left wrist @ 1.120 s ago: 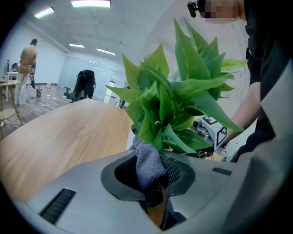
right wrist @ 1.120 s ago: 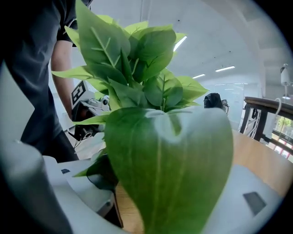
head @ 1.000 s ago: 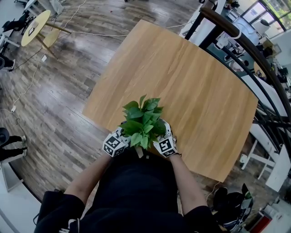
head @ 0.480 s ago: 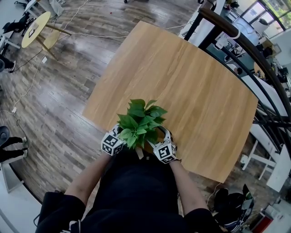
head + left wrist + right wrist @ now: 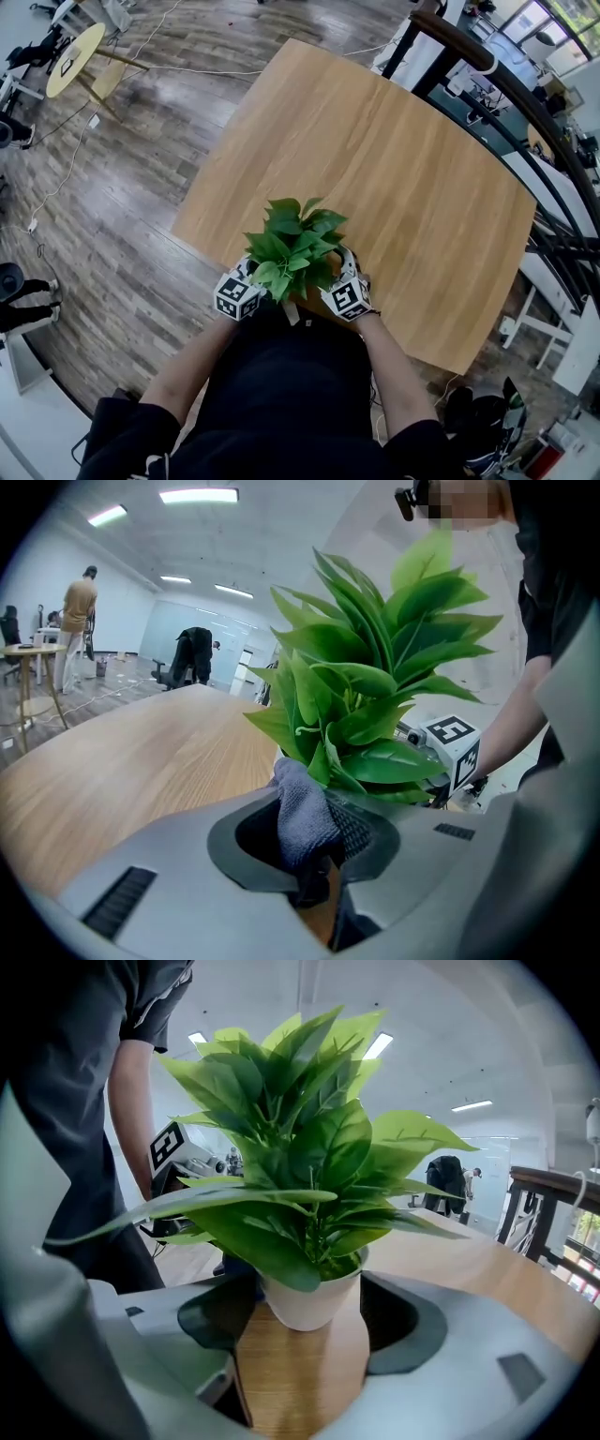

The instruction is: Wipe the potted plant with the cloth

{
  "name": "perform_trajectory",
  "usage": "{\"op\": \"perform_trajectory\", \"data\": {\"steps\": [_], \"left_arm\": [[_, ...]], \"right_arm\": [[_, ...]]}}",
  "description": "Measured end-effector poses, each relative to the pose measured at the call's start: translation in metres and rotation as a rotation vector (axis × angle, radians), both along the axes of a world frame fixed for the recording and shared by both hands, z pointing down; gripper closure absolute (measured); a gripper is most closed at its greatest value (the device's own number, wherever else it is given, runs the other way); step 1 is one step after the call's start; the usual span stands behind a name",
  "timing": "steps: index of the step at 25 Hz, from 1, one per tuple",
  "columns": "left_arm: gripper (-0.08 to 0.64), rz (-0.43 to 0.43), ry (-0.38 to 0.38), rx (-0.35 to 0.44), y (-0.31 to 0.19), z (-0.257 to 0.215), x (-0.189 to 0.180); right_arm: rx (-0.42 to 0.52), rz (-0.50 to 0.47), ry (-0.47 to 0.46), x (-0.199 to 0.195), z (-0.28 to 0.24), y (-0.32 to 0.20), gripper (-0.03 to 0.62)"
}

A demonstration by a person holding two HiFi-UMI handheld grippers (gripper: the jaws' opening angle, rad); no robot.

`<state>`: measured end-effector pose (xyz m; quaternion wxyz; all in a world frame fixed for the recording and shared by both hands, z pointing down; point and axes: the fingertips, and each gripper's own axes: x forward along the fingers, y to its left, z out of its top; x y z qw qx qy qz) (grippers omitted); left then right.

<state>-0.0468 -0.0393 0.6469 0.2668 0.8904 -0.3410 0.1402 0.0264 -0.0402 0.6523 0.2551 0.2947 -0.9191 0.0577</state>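
A leafy green plant (image 5: 292, 246) in a white pot (image 5: 309, 1302) stands on the wooden table (image 5: 375, 159), close to its near edge. My left gripper (image 5: 255, 274) is at the plant's left, shut on a grey cloth (image 5: 305, 813) that presses against the lower leaves (image 5: 375, 705). From the plant's right, my right gripper (image 5: 336, 274) reaches in with the pot between its jaws, both pads against the pot's sides (image 5: 311, 1321). In the head view the leaves hide both grippers' fingertips and the pot.
The table's near edge runs just below the pot. A round yellow side table (image 5: 73, 56) and cables lie on the wood floor at far left. A dark railing (image 5: 506, 103) runs along the right. People stand far off (image 5: 77, 621).
The plant's leaves swung a little to the left and then back, and both grippers shifted slightly with them. Both holds stay the same.
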Motion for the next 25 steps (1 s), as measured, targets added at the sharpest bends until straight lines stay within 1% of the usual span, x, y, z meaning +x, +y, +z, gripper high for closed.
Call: {"op": "perform_trajectory", "data": {"steps": [5,7,11,13,15,18,20,23,25], "left_arm": [[0.472,0.054,0.040,-0.018,0.016,-0.002,0.013],[0.472,0.057,0.044,-0.034,0.021,0.002,0.014],[0.472,0.010,0.035,-0.031,0.015,0.004,0.004],[0.472,0.008,0.017,-0.014,0.010,0.007,-0.002],[0.472,0.020,0.007,-0.004,0.006,0.007,-0.005],[0.472,0.047,-0.002,0.011,0.002,0.003,-0.006],[0.472,0.077,-0.018,0.032,0.001,0.007,-0.006],[0.472,0.082,-0.020,0.033,0.000,0.011,-0.006],[0.474,0.100,-0.041,0.050,-0.001,0.010,-0.004]], "right_arm": [[-0.009,0.036,-0.009,0.001,0.001,-0.002,0.262],[-0.006,0.041,-0.003,-0.002,0.001,-0.003,0.262],[0.004,0.018,0.012,-0.006,0.002,0.006,0.262],[0.006,-0.012,0.019,-0.007,0.002,0.014,0.262],[-0.001,-0.020,0.017,-0.005,0.000,0.022,0.262],[-0.010,0.030,-0.002,0.001,0.001,0.025,0.264],[-0.011,0.052,0.001,0.006,0.004,0.018,0.262],[0.002,0.015,0.017,0.002,0.005,0.005,0.262],[0.005,-0.018,0.026,-0.003,0.005,0.000,0.262]]}}
